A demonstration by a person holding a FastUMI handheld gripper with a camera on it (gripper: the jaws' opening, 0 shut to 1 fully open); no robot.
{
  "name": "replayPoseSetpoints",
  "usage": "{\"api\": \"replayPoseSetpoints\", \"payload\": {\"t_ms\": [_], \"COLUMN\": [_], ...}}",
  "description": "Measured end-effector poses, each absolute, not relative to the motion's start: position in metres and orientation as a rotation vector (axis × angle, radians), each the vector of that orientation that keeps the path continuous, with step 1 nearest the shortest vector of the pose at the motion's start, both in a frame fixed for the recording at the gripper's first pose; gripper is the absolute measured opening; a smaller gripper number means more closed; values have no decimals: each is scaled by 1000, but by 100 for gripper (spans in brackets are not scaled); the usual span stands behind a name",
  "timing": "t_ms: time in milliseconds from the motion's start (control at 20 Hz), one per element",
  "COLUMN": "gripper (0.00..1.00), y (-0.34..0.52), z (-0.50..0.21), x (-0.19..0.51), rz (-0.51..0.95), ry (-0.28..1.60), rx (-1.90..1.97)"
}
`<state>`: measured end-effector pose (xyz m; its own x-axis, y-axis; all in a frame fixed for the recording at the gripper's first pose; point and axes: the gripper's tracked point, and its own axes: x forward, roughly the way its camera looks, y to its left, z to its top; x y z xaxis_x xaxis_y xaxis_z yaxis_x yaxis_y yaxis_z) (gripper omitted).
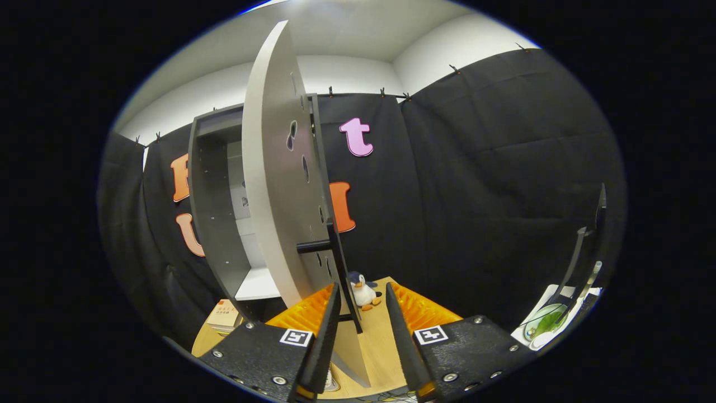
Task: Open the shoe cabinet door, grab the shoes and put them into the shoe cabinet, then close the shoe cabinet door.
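The shoe cabinet [211, 212] is a dark grey box standing on the wooden table [380, 347], beyond and left of my fingers. Its pale grey door [274, 190] is swung wide open and faces me nearly edge-on. A long black handle bar [337, 252] runs down the door's outer face. The door's lower corner and the foot of the handle reach down between my fingers, close to the left one. My gripper [362, 288] is open, and the right finger stands apart from the door. Inside the cabinet a white shelf [258, 285] shows.
A small penguin plush [363, 292] sits on the table just beyond the fingertips, right of the door. A flat box or book [224, 314] lies at the cabinet's foot. Far right, a white surface holds a round dish with something green [545, 324] beside a black stand [579, 252].
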<state>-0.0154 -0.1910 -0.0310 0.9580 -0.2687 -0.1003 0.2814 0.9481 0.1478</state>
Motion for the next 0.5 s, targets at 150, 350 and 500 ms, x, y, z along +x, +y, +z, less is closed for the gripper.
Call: {"api": "replayPoseSetpoints", "payload": {"t_ms": [150,350,500], "gripper": [58,62,63], "y": [-191,-187,-184], "z": [-28,-18,-17], "x": [-18,-25,-27], "rz": [-291,-300,-309], "ry": [79,70,72], "rx": [146,116,112]}}
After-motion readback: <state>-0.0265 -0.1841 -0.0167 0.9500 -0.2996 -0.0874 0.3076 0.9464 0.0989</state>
